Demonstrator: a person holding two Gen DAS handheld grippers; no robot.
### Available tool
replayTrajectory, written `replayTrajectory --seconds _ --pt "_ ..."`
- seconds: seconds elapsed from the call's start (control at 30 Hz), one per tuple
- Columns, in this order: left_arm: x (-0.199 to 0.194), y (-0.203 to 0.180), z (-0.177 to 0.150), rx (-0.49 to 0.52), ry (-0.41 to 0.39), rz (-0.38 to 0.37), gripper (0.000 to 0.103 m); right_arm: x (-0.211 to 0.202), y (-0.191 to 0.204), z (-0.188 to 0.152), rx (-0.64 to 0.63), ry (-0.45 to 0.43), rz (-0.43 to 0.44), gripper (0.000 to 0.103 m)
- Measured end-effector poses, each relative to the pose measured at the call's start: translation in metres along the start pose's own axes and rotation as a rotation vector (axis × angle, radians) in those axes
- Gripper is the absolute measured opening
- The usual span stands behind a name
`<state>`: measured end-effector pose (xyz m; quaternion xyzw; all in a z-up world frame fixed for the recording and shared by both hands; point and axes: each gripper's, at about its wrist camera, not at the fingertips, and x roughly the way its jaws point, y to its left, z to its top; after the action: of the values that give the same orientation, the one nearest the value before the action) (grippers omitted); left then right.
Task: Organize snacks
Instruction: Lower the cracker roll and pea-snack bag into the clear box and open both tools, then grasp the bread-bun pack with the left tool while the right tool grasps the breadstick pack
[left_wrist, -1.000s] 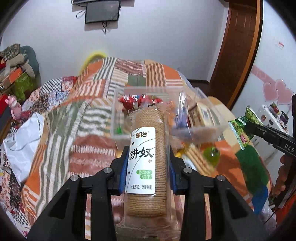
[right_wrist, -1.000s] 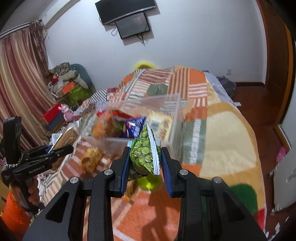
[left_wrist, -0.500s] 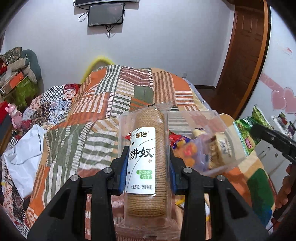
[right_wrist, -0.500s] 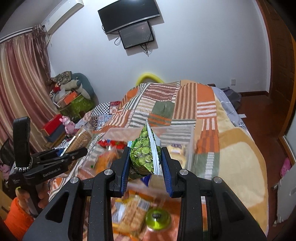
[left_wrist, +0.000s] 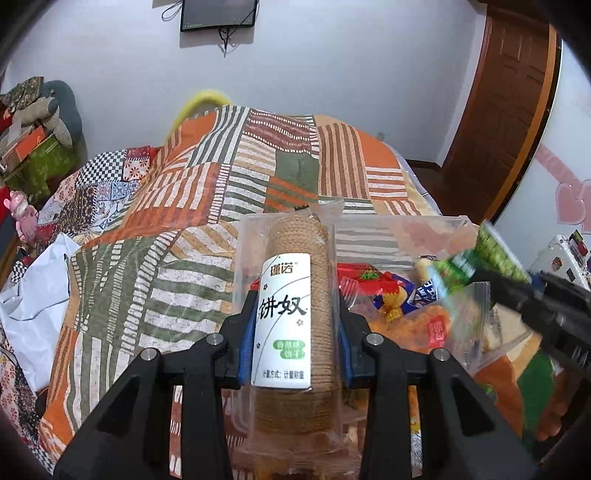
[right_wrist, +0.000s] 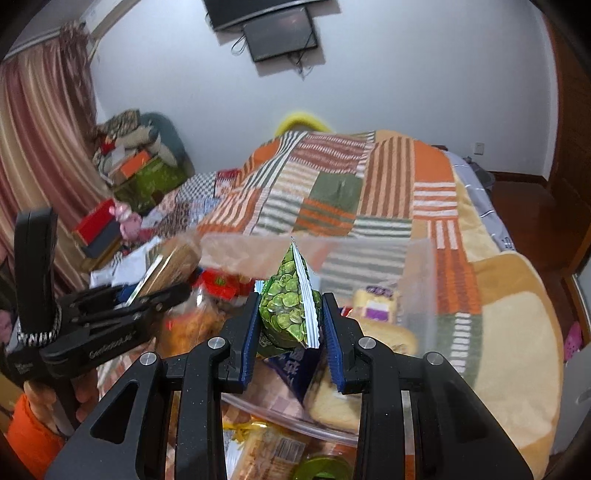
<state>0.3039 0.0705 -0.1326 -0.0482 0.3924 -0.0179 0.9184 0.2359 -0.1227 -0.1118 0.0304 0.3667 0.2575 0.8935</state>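
Note:
My left gripper (left_wrist: 293, 328) is shut on a clear-wrapped roll of round biscuits (left_wrist: 291, 295) with a white label, held at the left wall of a clear plastic bin (left_wrist: 436, 229). My right gripper (right_wrist: 290, 325) is shut on a green pea snack bag (right_wrist: 288, 310), held over the same clear bin (right_wrist: 421, 280). The bin holds several snacks: red packets (left_wrist: 365, 277), an orange pack (left_wrist: 413, 328), a blue packet (right_wrist: 291, 365) and bread (right_wrist: 332, 402). The right gripper shows blurred in the left wrist view (left_wrist: 524, 295); the left one shows in the right wrist view (right_wrist: 147, 299).
The bin sits on a bed with an orange, green and white patchwork quilt (left_wrist: 221, 206). More wrapped snacks (right_wrist: 266, 446) and a green round lid (right_wrist: 325, 469) lie in front of the bin. Clutter and boxes (right_wrist: 136, 173) stand at the left wall. A wooden door (left_wrist: 506, 92) is right.
Both grippers have moved in over the bin with their snacks. The pea bag now hangs above the bin's contents, and the biscuit roll is at its left side.

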Motion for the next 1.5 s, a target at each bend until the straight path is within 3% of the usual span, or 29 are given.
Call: replayTrajectory --seconds 0.5,0.67,1.1,1.2,1.27,1.5 --pt "-0.002 0.0 -0.009 0.023 0.008 0.015 0.042 0.018 0.01 -0.02 -0.074 0.11 -0.011 0.032" --pt "-0.013 0.001 -0.009 0.026 -0.012 0.033 0.059 0.01 0.011 -0.02 -0.089 0.09 -0.043 0.051" --pt "-0.059 0.002 -0.017 0.06 -0.068 0.044 0.079 -0.027 0.013 -0.021 -0.113 0.01 -0.083 0.062" --pt "-0.065 0.006 -0.027 0.063 -0.054 0.052 0.079 -0.034 0.012 -0.026 -0.1 0.007 -0.066 0.065" --pt "-0.068 0.008 -0.035 0.06 -0.044 0.05 0.081 -0.04 0.011 -0.032 -0.085 0.0 -0.058 0.076" --pt "-0.069 0.01 -0.074 0.067 0.025 0.035 0.087 -0.042 0.012 -0.055 -0.067 0.035 -0.045 0.077"
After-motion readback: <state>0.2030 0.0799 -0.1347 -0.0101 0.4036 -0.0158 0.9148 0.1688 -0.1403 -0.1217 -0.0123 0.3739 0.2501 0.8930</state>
